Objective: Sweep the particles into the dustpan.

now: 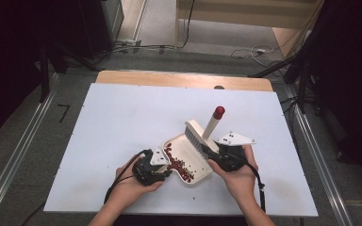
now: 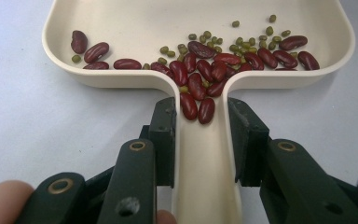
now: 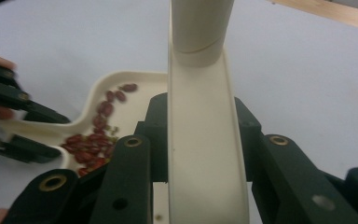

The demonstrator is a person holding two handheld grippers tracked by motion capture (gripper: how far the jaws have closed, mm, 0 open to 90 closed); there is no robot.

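Wide white rectangular table top (image 1: 122,122), bare across its far and left stretches, a wooden strip (image 1: 179,79) along the far edge. Near the front edge, right of centre: cream plastic dustpan (image 1: 188,151), mouth toward the far right, handle toward the near left. Left gripper (image 1: 152,170) clenched on that channel-shaped dustpan handle (image 2: 204,154), black jaws flat against both sides. Right gripper (image 1: 222,157) clamped on the cream hand brush (image 1: 199,136), jaws pressed on either side of the back of the brush (image 3: 200,140); red-capped brush handle (image 1: 215,120) sticking up and away, grey bristles at the pan's mouth. Inside the pan: red kidney beans (image 2: 205,70) heaped toward the handle end, two already down in the handle channel, and small green mung beans (image 2: 242,44) sprinkled among them. A few stray beans (image 1: 141,151) on the table beside the left gripper.

Judged step: sweeping the last strays into the pan. Best done with the pan lip flat on the table, no tilt toward the handle, short light strokes toward the pan so nothing bounces over the low wall. Plenty of open room far and left; front table edge close behind both hands, so strokes away from it, not toward it.
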